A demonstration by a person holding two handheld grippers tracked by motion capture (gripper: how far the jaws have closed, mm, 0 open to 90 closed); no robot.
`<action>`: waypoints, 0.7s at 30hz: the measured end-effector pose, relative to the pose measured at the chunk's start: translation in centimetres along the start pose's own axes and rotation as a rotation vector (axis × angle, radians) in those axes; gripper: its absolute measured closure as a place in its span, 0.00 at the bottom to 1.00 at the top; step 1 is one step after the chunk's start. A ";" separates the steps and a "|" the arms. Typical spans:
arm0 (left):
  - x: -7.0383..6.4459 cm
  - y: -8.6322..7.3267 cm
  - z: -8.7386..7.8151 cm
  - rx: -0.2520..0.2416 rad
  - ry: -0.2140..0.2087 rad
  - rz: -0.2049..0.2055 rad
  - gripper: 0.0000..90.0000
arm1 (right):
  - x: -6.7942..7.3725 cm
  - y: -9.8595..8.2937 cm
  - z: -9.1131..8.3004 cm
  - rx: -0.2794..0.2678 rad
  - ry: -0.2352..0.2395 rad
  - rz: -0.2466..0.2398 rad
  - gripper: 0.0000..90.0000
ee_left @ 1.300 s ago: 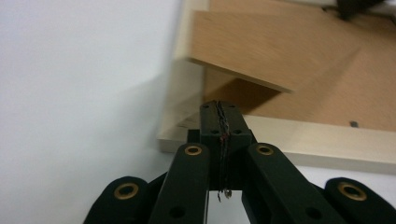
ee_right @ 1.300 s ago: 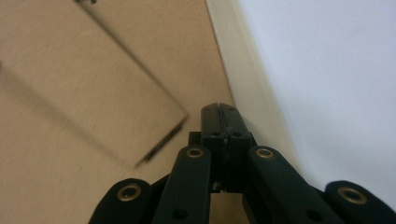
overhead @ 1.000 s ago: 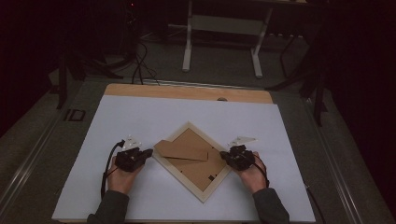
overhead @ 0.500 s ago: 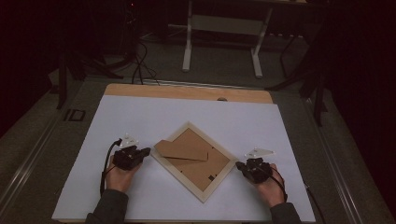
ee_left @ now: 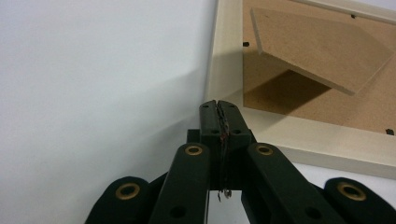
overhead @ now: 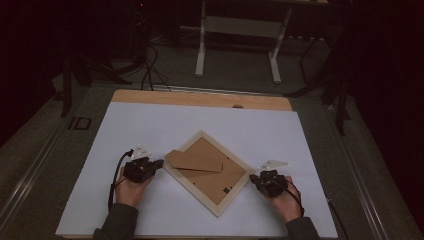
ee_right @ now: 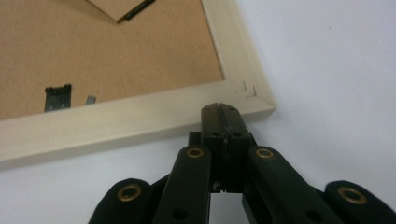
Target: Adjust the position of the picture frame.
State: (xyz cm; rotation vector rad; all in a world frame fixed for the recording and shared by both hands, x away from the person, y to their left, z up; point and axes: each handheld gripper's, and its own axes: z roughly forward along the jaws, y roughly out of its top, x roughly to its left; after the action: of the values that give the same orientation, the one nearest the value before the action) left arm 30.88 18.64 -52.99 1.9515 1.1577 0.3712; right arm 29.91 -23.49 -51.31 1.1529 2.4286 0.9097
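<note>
- High view: my right gripper (overhead: 260, 178) has pulled back off the picture frame (overhead: 209, 172) to its right corner; the frame lies face-down mid-table, its stand (overhead: 195, 160) propped, so I judge that side finished.
- Left gripper view: left gripper (ee_left: 218, 103) pressed together, empty, at the left corner.
- Right gripper view: jaws pressed together, holding nothing, just near the corner.

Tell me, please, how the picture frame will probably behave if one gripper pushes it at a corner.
The picture frame lies flat, back side up, on the smooth white table, so it would probably slide and turn, not tip. Its wooden border looks stiff. The cardboard stand is lifted at one edge and may flap.
</note>
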 end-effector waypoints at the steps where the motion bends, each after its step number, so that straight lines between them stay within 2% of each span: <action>1: 0.0 0.0 0.0 0.000 0.002 -0.002 1.00 | -0.1 0.1 0.1 -0.003 -0.002 0.001 1.00; 5: 0.1 -0.1 0.0 0.000 0.015 -0.002 1.00 | -0.5 0.4 0.4 -0.012 -0.002 0.025 1.00; 13: 0.6 -0.1 0.1 0.004 0.036 -0.024 1.00 | 0.2 -0.5 0.3 0.016 0.009 0.011 1.00; 21: 0.8 -0.1 0.4 0.011 0.042 -0.026 1.00 | 0.7 -0.5 0.7 0.049 -0.001 0.007 1.00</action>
State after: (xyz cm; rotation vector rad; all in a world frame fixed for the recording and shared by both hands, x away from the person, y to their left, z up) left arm 31.46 19.17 -53.47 1.9442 1.2135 0.3947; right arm 29.54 -22.90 -52.12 1.1794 2.4609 0.8559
